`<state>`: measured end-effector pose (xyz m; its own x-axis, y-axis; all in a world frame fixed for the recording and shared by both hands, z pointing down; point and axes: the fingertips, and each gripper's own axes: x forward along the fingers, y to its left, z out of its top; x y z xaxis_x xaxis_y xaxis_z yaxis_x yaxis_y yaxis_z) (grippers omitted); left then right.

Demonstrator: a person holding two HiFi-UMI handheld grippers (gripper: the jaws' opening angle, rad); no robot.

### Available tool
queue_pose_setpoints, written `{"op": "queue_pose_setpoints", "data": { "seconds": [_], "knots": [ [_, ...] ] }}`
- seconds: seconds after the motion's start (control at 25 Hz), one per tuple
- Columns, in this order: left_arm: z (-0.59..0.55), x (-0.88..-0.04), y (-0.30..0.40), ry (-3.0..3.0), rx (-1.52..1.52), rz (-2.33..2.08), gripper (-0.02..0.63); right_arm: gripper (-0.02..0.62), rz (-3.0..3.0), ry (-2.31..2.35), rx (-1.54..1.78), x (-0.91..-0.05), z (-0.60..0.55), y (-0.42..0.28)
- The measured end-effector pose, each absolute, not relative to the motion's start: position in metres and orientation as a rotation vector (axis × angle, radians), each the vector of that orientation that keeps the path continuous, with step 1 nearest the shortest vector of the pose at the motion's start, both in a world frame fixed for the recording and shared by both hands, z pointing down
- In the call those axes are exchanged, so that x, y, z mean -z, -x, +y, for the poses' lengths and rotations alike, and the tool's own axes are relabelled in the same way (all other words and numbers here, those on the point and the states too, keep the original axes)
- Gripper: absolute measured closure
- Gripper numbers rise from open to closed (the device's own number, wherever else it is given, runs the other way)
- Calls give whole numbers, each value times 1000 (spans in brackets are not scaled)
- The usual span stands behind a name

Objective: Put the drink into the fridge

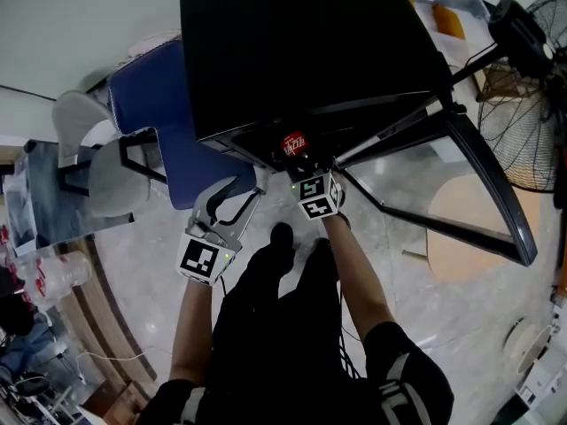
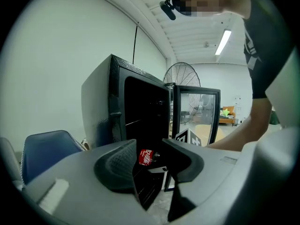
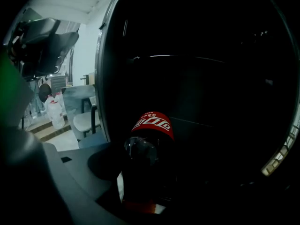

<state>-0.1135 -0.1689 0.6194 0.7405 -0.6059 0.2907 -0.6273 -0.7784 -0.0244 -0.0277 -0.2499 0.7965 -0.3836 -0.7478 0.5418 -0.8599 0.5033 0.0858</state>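
Above the pale floor [image 1: 443,326], the right gripper [image 1: 301,159] grasps the drink [image 1: 293,142] at the open black fridge [image 1: 310,51]; the left gripper [image 1: 232,197] hangs released near a blue chair [image 1: 164,113].

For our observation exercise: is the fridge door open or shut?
Open. The glass door stands swung away from the fridge, baring the dark inside behind the bottle.

The drink's [image 3: 149,139] outline (dark) fades into the unlit fridge [image 3: 211,69].
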Motion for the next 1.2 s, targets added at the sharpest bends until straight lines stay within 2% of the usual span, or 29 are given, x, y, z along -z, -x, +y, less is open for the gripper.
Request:
{"op": "queue_pose_setpoints", "data": {
  "seconds": [0.6,1.2],
  "knots": [
    [-184,-633,135,-2805,-477,-1044,437,285,-2135,-1343,-252,-830,-310,57],
    [-183,-633,141,-2778,-471,-1049,437,279,-2142,-1333,-369,-839,-343,65]
  ]
}}
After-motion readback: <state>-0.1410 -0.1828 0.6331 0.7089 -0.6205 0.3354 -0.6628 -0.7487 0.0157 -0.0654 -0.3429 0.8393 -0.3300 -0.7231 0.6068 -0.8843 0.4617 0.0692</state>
